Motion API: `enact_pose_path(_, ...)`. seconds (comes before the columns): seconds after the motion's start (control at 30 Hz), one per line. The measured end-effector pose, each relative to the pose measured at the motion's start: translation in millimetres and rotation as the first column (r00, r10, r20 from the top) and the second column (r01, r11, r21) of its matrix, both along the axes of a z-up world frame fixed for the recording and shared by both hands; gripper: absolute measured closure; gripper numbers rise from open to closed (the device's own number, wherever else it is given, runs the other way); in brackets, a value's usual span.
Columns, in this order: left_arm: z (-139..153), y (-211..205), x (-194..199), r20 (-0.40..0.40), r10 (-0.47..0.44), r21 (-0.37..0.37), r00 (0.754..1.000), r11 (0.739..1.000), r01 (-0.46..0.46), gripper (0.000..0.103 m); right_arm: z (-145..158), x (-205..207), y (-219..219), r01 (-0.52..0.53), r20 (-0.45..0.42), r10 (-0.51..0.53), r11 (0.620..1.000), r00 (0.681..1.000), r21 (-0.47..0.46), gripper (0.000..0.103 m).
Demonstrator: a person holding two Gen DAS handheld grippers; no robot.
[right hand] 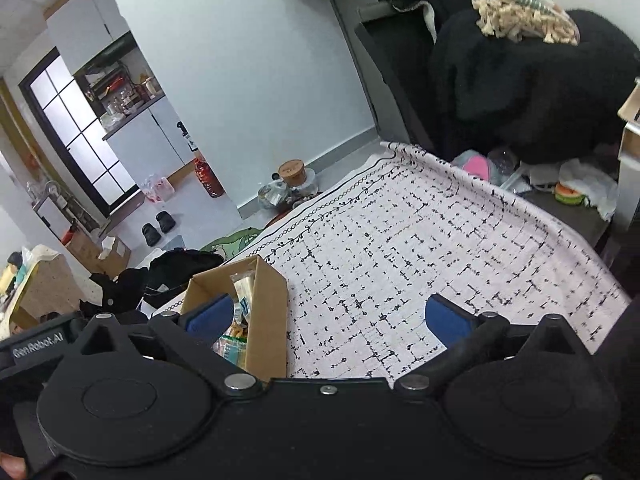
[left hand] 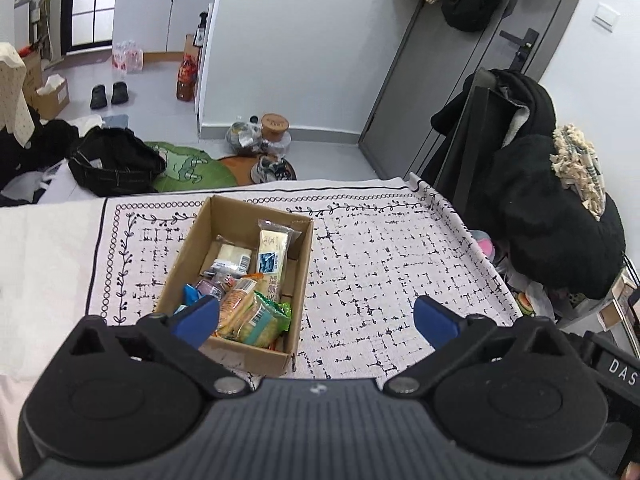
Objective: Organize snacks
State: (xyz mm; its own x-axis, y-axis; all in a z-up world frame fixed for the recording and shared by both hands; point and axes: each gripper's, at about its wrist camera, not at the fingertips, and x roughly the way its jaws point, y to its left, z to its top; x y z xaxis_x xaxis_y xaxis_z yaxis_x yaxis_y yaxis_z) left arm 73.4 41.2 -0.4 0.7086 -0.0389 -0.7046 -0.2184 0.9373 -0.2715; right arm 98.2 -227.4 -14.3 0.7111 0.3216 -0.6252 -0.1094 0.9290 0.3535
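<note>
A brown cardboard box stands on the patterned tablecloth and holds several wrapped snacks: a tall yellow packet, a white packet, and green and orange packets at the near end. My left gripper is open and empty, held above the cloth, its left finger over the box's near end. In the right wrist view the box is at the lower left. My right gripper is open and empty above the cloth to the right of the box.
A chair piled with black clothes stands past the table's right edge. Bags, shoes and jars lie on the floor beyond the far edge. Bare cloth stretches to the right of the box.
</note>
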Motion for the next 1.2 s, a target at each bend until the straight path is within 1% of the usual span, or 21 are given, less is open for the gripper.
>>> enact_pose_path(0.17,13.4,-6.3,-15.5,0.025,-0.023,0.015,0.999,1.000,0.022,0.000,4.9,-11.0,-1.1,-0.011,0.017,0.012,0.999,1.000,-0.036,0.000)
enact_pose_path(0.3,24.1,-11.3,-28.0,0.038,-0.037,0.042,0.999,0.998,0.035,0.000,10.3,-22.6,-3.8,-0.017,0.045,0.020,0.998,0.999,-0.065,0.000)
enact_pose_path(0.37,30.2,-13.3,-34.1,0.048,-0.059,0.051,0.997,0.997,0.057,0.000,11.4,-28.8,-4.3,-0.021,0.056,0.025,0.997,0.998,-0.079,0.000)
enact_pose_path(0.53,44.5,-20.5,-52.5,0.069,-0.096,0.093,0.993,0.992,0.089,0.000,12.1,-42.3,-2.6,-0.056,0.074,0.064,0.992,0.995,-0.113,0.000)
enact_pose_path(0.6,46.2,-22.8,-58.9,0.077,-0.102,0.099,0.992,0.991,0.094,0.000,11.8,-48.4,-0.4,-0.073,0.083,0.085,0.989,0.993,-0.131,0.000)
enact_pose_path(0.77,43.5,-26.4,-69.7,0.094,-0.132,0.100,0.987,0.987,0.122,0.000,12.4,-53.3,5.0,-0.088,0.085,0.102,0.983,0.991,-0.159,0.000)
enact_pose_path(0.9,35.7,-25.2,-77.6,0.087,-0.123,0.111,0.989,0.987,0.113,0.000,9.8,-51.1,8.1,-0.093,0.091,0.112,0.976,0.990,-0.198,0.000)
enact_pose_path(1.2,25.4,-25.7,-82.3,0.064,-0.133,0.118,0.989,0.985,0.125,0.000,8.1,-52.4,12.2,-0.097,0.086,0.117,0.974,0.989,-0.207,0.000)
